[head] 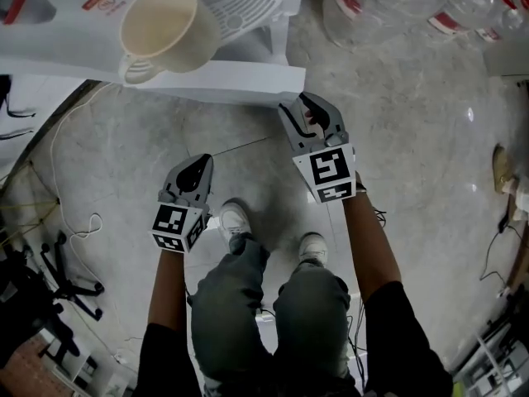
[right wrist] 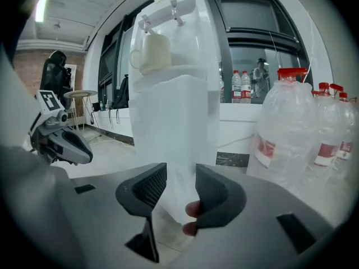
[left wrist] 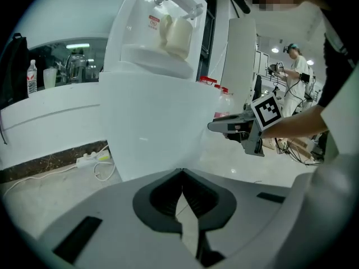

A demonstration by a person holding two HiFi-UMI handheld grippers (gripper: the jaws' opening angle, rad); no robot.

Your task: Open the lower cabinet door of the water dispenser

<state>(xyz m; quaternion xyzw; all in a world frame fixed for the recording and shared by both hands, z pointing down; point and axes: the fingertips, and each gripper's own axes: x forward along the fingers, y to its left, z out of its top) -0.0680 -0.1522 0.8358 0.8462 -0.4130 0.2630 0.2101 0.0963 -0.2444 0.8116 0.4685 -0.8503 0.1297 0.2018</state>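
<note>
Lower cabinet door [left wrist: 151, 128]: white front panel of the water dispenser [right wrist: 168, 94], under the drip tray [head: 244, 11]; at the top of the head view, straight ahead of both grippers; ajar or shut cannot be told.
Right gripper [right wrist: 180, 175]: jaws roughly half-wide, straddling the door's white front corner edge; neither pad clearly pressed on it; tip right at the cabinet's right edge in the left gripper view.
Left gripper [left wrist: 182, 172]: jaws closed tip to tip, nothing between them; lower in the head view and left of the right gripper, apart from the dispenser, aimed at the white panel.
Mug [head: 165, 25]: cream, on the drip tray, below the taps.
Water bottles [right wrist: 286, 133]: large, clear, red-capped, on the floor [head: 413, 164] just right of the dispenser.
Shoes [head: 234, 219]: white, on the pale floor between the two grippers.
</note>
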